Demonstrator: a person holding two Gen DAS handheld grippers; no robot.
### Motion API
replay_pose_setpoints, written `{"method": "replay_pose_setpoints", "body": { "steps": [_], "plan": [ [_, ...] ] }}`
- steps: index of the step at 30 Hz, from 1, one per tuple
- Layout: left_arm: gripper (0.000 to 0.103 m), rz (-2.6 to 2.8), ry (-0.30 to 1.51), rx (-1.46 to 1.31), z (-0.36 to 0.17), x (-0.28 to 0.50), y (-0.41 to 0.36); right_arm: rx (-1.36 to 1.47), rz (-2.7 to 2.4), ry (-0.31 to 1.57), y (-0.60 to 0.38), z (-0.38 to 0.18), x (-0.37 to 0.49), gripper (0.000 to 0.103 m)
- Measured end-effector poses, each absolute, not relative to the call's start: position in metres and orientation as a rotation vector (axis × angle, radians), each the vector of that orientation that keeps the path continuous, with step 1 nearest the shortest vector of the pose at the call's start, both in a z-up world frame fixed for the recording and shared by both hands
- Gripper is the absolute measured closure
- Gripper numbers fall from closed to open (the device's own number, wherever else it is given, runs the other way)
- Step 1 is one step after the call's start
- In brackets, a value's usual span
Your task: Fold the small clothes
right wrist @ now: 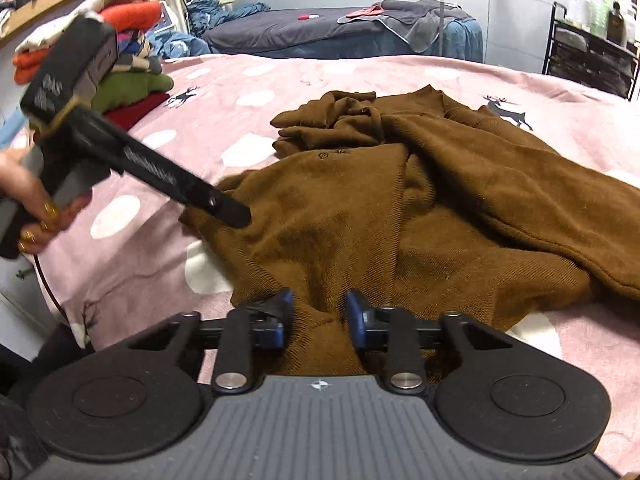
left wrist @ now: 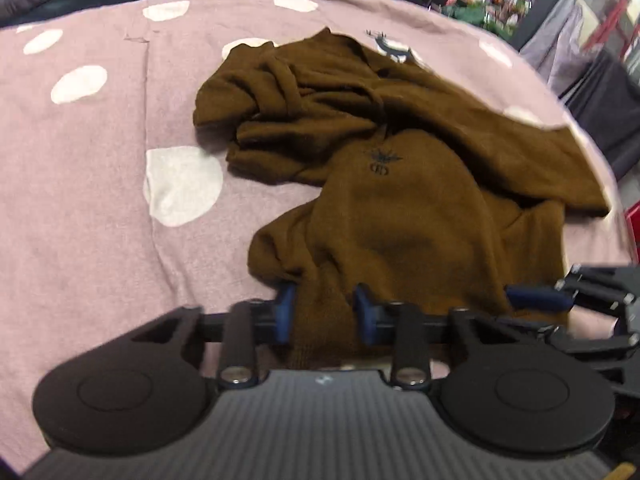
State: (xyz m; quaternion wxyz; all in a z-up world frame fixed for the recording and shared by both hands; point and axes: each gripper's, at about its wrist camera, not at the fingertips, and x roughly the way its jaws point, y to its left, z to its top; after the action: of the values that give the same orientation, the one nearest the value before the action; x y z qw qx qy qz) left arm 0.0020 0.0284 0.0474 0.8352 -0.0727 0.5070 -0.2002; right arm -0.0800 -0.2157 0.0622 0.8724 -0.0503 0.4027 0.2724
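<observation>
A brown knit sweater [left wrist: 400, 216] with a small dark logo lies crumpled on a pink spotted bedspread [left wrist: 80, 184]. My left gripper [left wrist: 326, 312] has its blue pads closed on the sweater's near hem. The right gripper's blue finger [left wrist: 536, 298] shows at the right, on the same hem. In the right wrist view the sweater [right wrist: 400, 216] spreads ahead, and my right gripper [right wrist: 320, 316] pinches a fold of its near edge between its pads. The left gripper [right wrist: 236, 216] reaches in from the left onto the sweater's left edge.
A stack of folded clothes [right wrist: 128, 60] in orange, green and red sits at the bed's far left. A second bed with dark grey bedding [right wrist: 320, 32] stands behind. A black rack [right wrist: 592, 52] stands at the far right. The bedspread [right wrist: 280, 80] has white spots and deer prints.
</observation>
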Motion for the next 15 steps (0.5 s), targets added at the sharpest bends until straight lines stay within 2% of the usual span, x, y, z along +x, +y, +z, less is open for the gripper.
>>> {"method": "replay_pose_setpoints", "body": {
  "steps": [1, 4, 7, 12, 15],
  "plan": [
    [0.087, -0.434, 1.078, -0.193, 0.049, 0.006, 0.033, -0.103, 0.569, 0.843, -0.216, 0.063, -0.079, 0.061],
    [0.087, -0.476, 1.080, -0.223, 0.064, 0.011, 0.040, -0.085, 0.591, 0.849, -0.220, 0.068, -0.078, 0.074],
    [0.088, -0.548, 1.089, -0.153, 0.084, 0.006, 0.036, -0.020, 0.655, 0.845, -0.232, 0.082, -0.075, 0.098],
    [0.089, -0.708, 1.192, 0.012, 0.086, -0.029, 0.007, 0.036, 0.780, 0.813, -0.268, 0.119, -0.077, 0.102],
    [0.089, -0.761, 1.231, 0.102, 0.077, -0.056, -0.012, -0.023, 0.840, 0.864, -0.279, 0.127, -0.086, 0.102]
  ]
}}
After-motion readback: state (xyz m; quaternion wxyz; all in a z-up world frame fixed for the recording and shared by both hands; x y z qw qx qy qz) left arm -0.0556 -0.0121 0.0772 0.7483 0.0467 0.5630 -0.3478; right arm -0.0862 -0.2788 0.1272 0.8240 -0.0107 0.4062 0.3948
